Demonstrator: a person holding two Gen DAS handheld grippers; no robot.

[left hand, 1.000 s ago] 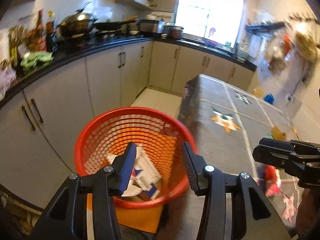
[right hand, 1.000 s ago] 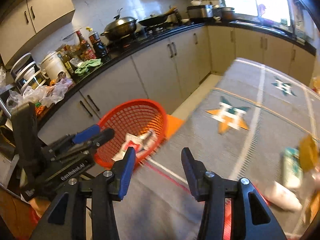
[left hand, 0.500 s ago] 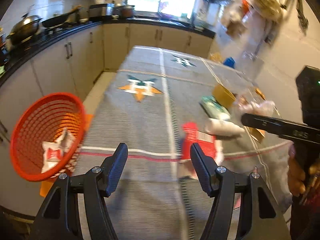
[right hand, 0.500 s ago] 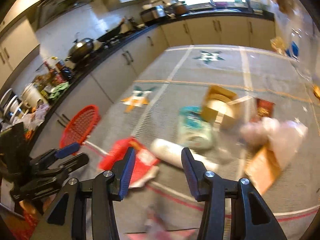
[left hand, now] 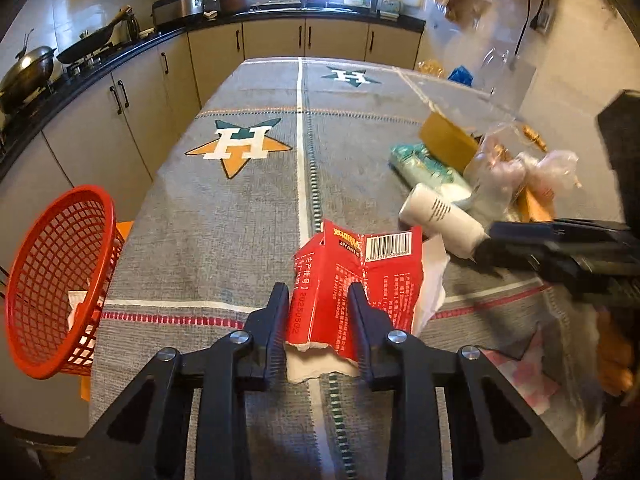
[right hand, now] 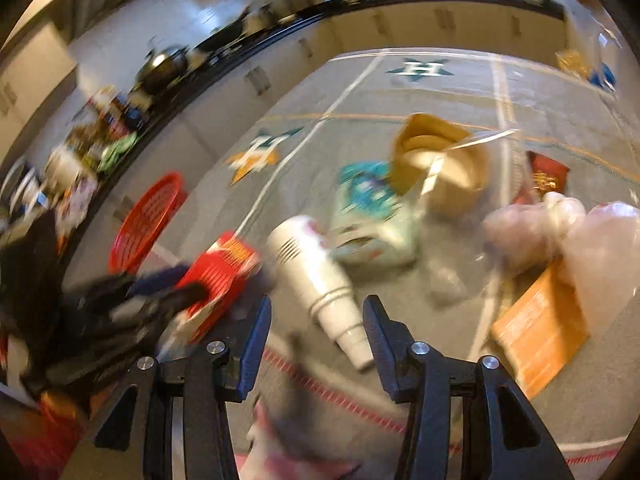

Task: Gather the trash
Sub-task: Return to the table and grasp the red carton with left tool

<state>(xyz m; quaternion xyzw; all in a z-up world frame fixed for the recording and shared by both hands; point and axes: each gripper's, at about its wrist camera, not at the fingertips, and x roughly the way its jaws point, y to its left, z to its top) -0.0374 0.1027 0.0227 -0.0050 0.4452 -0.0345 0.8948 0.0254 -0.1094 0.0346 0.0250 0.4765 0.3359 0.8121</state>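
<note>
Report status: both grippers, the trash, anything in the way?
Left gripper straddling the torn red carton, jaws not visibly clamped. Right gripper open around the white cup stack. Red basket hangs off the table edge, path unobstructed.

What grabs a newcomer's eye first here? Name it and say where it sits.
The torn red carton lies flat on the grey tablecloth, its near end between the fingers of the left hand-held gripper. A red mesh basket hangs tilted off the table's left edge. Right of the carton lies a white cup stack, ahead of the open right hand-held gripper.
</note>
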